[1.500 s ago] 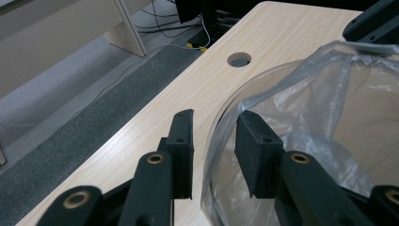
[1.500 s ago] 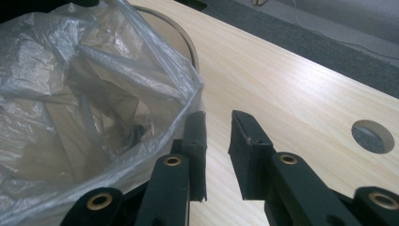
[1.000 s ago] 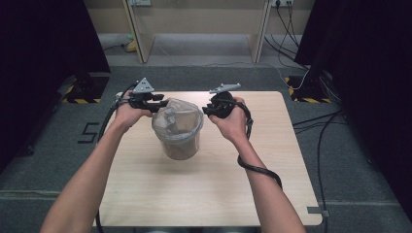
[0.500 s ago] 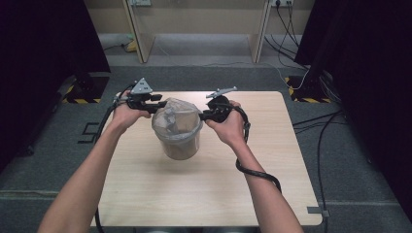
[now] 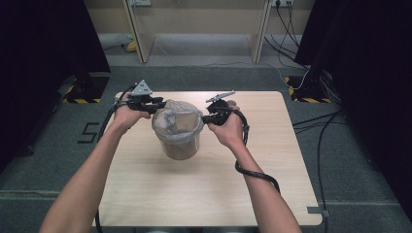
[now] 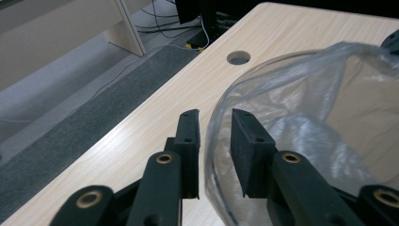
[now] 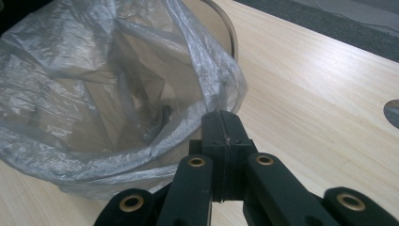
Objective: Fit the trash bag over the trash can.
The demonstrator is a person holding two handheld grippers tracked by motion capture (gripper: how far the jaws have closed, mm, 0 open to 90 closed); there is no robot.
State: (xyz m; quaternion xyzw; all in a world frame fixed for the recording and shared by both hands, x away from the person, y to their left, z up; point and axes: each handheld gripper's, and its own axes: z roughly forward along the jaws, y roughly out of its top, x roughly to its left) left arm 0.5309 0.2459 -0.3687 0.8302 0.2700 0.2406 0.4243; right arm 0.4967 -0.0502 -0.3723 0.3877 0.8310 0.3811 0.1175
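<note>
Right gripper (image 7: pixel 221 141) just closed, pinching clear plastic bag (image 7: pixel 94 84) edge, transparent bin (image 7: pixel 226 33) rim, wooden table (image 7: pixel 310 94)

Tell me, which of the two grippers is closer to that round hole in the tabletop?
Left. The left gripper straddles the plastic bag's edge on the bucket's hole side; the right gripper is shut on the bag at the opposite rim.

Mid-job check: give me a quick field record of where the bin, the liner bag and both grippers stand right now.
bin: clear bin upright, mid-table
bag: thin plastic bag lining the bin, edge draped over the rim
left gripper: left gripper at the bin's left rim, jaws straddling bag edge and rim, a gap showing; just been closing
right gripper: right gripper at the right rim, jaws pressed together on the bag's edge
hands: one on each gripper
</note>
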